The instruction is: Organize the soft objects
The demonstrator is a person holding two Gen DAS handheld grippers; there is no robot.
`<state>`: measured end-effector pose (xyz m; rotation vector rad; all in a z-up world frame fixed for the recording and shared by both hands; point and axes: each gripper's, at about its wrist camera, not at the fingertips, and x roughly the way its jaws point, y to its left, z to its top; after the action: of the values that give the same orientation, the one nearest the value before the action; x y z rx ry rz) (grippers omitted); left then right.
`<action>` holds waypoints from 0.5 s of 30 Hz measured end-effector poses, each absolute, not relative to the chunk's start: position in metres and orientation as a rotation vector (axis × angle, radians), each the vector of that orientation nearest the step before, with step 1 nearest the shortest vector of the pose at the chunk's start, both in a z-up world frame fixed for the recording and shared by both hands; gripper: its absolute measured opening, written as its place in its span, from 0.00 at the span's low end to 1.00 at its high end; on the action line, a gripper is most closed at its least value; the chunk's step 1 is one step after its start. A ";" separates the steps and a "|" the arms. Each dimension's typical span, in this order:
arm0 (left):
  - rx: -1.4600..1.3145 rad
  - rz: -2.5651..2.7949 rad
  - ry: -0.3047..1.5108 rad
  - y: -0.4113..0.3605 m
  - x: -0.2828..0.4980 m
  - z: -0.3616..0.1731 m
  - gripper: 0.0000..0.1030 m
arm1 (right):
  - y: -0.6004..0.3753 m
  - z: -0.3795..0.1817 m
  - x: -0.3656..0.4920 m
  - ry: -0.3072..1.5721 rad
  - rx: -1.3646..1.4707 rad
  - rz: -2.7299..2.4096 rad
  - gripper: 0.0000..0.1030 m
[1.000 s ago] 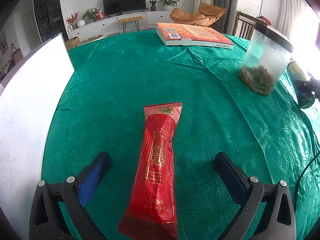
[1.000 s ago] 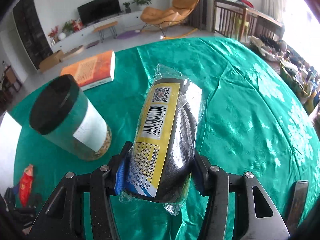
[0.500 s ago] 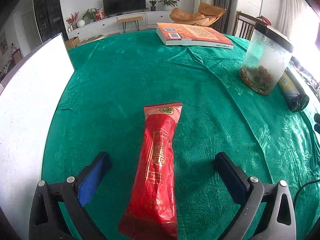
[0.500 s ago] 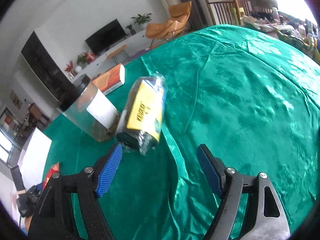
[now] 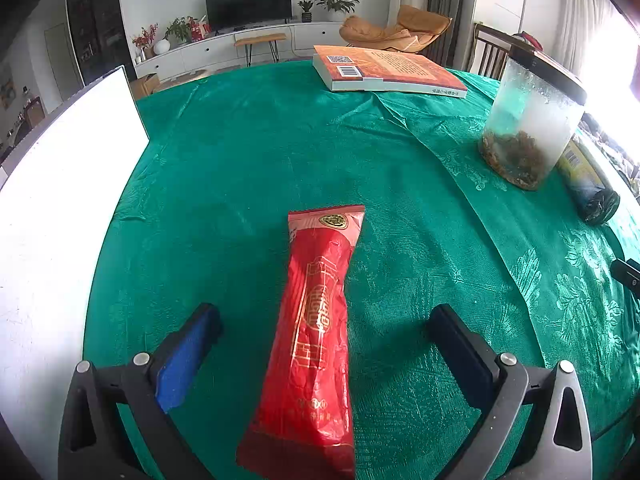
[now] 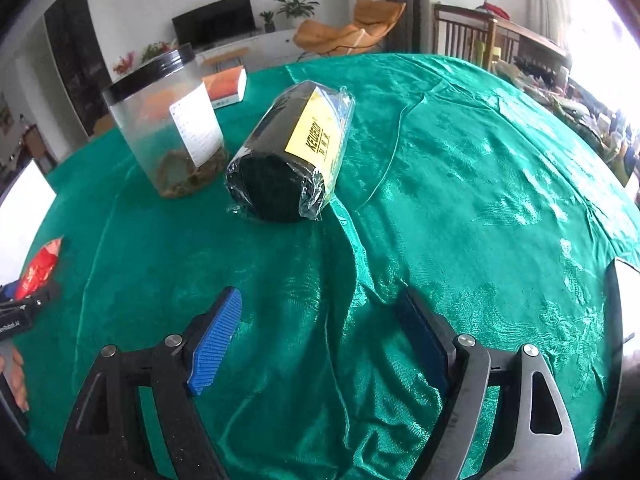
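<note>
Only the right wrist view shows the black roll's yellow label.

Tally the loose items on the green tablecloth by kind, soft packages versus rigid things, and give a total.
Soft packages: 2, the red packet and the black roll in clear wrap.
Rigid things: 2, the book and the clear jar with black lid.
Total: 4.
</note>
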<state>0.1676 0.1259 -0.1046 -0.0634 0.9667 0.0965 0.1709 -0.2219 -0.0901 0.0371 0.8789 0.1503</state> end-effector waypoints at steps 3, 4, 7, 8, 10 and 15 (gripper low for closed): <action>-0.063 0.096 0.967 0.126 0.168 -0.105 1.00 | -0.221 -0.090 0.173 0.884 0.023 0.151 0.83; -0.063 0.097 0.967 0.126 0.168 -0.105 1.00 | -0.220 -0.091 0.173 0.886 0.015 0.149 0.83; -0.063 0.097 0.967 0.126 0.167 -0.104 1.00 | -0.218 -0.092 0.175 0.891 -0.005 0.140 0.83; -0.062 0.096 0.968 0.126 0.167 -0.104 1.00 | -0.217 -0.092 0.175 0.892 -0.008 0.139 0.83; -0.057 0.084 0.990 0.126 0.169 -0.104 1.00 | -0.218 -0.091 0.175 0.889 0.001 0.145 0.84; -0.049 0.011 1.130 0.122 0.178 -0.100 1.00 | -0.250 -0.063 0.204 0.904 0.255 0.206 0.83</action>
<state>0.1778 0.1225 -0.0999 -0.0487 1.1298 0.0110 0.2037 -0.2497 -0.0632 0.2550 0.9042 0.2063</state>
